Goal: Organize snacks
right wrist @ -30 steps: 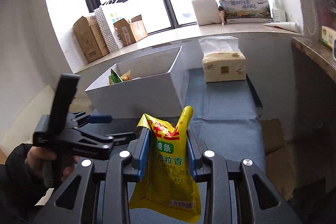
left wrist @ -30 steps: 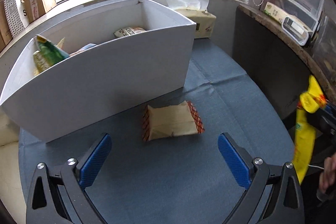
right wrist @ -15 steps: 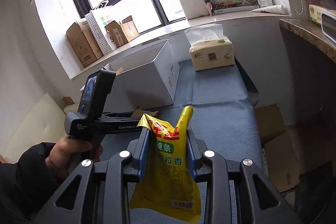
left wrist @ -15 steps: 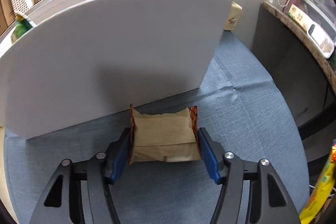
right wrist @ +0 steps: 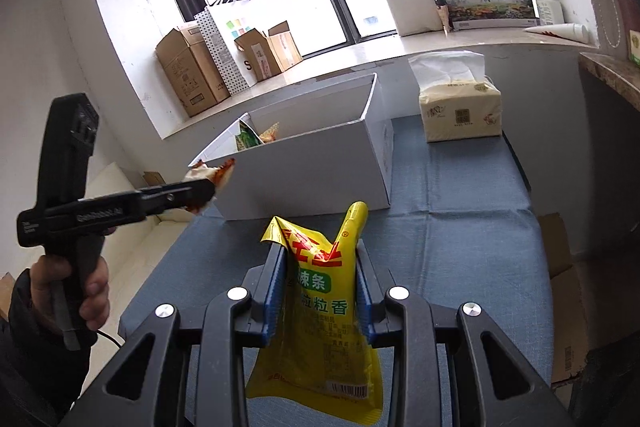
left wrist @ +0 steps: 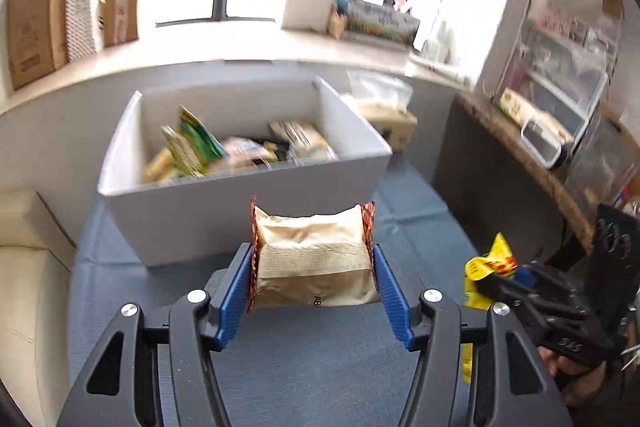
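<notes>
Left gripper (left wrist: 313, 281) first, through its own camera: I've got the blue pads clamped on the sides of a tan snack packet (left wrist: 313, 261) with orange-red crimped ends. Those jaws have just been closing, and the packet sits squarely between them, off the blue tablecloth (left wrist: 312, 367). Straight ahead stands the white box (left wrist: 224, 211), open-topped, with several snack bags inside, green and yellow ones leaning at its left; the picture is blurred there, so I can't read any labels. Low on the right I catch the right gripper (left wrist: 490, 277) from the side, black body, a yellow pouch (left wrist: 486, 267) poking out of its front, a hand (left wrist: 568, 367) underneath on the handle.

Over to the right wrist view. Right gripper (right wrist: 321, 291) is clenched tight on the yellow pouch (right wrist: 320, 311), which has red and green print; its twisted top sticks up above the pads and its barcode end hangs down below them. Tablecloth (right wrist: 460, 235) beneath, white box (right wrist: 312, 171) beyond, a tissue pack (right wrist: 460, 107) on the cloth to the box's right. On the left I see the left gripper (right wrist: 208, 189) side-on, held in a hand (right wrist: 86, 291) with a dark sleeve, the tan packet (right wrist: 210, 173) pinched at its tip just beside the box's near left corner, about level with the rim.
</notes>
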Available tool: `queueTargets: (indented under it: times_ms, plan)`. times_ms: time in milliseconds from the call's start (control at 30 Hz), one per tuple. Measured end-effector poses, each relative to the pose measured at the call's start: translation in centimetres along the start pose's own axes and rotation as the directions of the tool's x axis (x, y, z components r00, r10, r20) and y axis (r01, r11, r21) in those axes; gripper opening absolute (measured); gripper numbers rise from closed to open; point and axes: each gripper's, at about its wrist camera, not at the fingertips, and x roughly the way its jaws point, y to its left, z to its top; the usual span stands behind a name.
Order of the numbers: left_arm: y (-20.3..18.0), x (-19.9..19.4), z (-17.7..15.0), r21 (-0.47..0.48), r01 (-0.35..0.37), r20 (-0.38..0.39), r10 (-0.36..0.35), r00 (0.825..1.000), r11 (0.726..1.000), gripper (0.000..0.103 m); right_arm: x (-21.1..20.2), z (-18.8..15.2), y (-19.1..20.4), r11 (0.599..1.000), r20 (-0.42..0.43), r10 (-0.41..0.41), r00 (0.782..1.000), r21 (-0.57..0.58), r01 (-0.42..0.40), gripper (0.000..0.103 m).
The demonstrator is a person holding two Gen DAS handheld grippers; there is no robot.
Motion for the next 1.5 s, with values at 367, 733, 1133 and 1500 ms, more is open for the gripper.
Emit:
queueTargets:
  times_ms: [367,733,1133,1500]
  plan:
    - [5.4,-1.4,9.4,-0.038,-0.069,0.094,0.073,0.993,0.997,0.065,4.4,11.7,6.2,0.987,0.039,0.055,0.998,-0.153,-0.048,0.034]
    - [7.9,9.4,14.1,-0.012,-0.142,0.029,0.142,0.989,0.99,0.077,15.1,20.0,3.7,0.996,0.006,-0.044,0.999,-0.081,0.044,0.054]
    - [8.7,8.0,12.0,-0.023,-0.108,0.097,0.109,0.989,0.994,0.103,13.1,18.6,1.1,0.992,0.048,-0.129,0.99,0.003,0.129,0.103]
    - [5.2,-2.5,9.5,0.03,-0.152,0.285,0.137,0.949,0.988,0.103,5.1,15.4,10.3,0.932,0.214,-0.167,0.963,-0.284,0.225,0.103]
